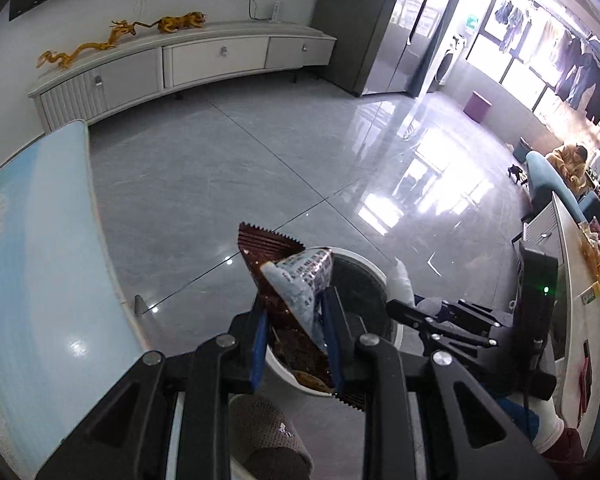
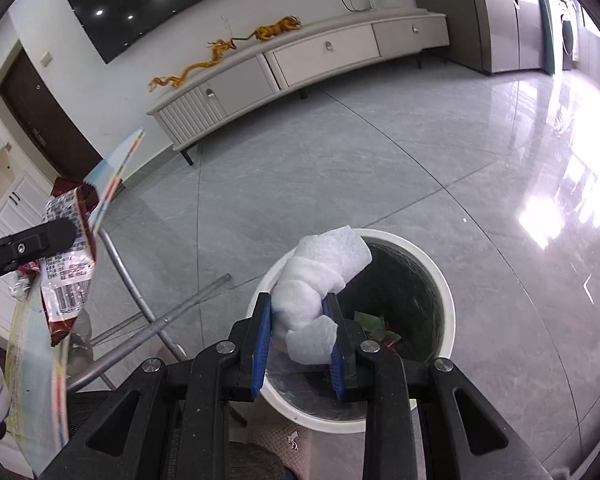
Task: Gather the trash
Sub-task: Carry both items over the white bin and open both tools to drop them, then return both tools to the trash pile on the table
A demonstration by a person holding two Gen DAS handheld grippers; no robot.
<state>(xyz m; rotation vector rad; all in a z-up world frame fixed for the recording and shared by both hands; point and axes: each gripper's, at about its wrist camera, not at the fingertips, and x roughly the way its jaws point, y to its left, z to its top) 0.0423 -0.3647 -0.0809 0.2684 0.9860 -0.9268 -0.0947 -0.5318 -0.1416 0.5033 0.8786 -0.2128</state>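
A white round bin (image 1: 278, 364) with a dark liner stands on the grey floor right below both grippers. My left gripper (image 1: 294, 300) is shut on a brown snack wrapper (image 1: 272, 248) with a printed silver back, held over the bin's near left rim. My right gripper (image 2: 298, 304) is shut on a crumpled white tissue (image 2: 320, 268) above the bin's (image 2: 444, 292) left rim. Green and red scraps (image 2: 370, 320) lie at the bottom. In the right wrist view the wrapper (image 2: 68, 272) hangs at far left.
A table with a blue printed top (image 1: 40, 240) stands left of the bin, its metal legs (image 2: 140, 300) close by. A slippered foot (image 1: 268, 432) is just before the bin. A long white TV cabinet (image 1: 200, 60) lines the far wall. A sofa (image 1: 540, 168) sits at right.
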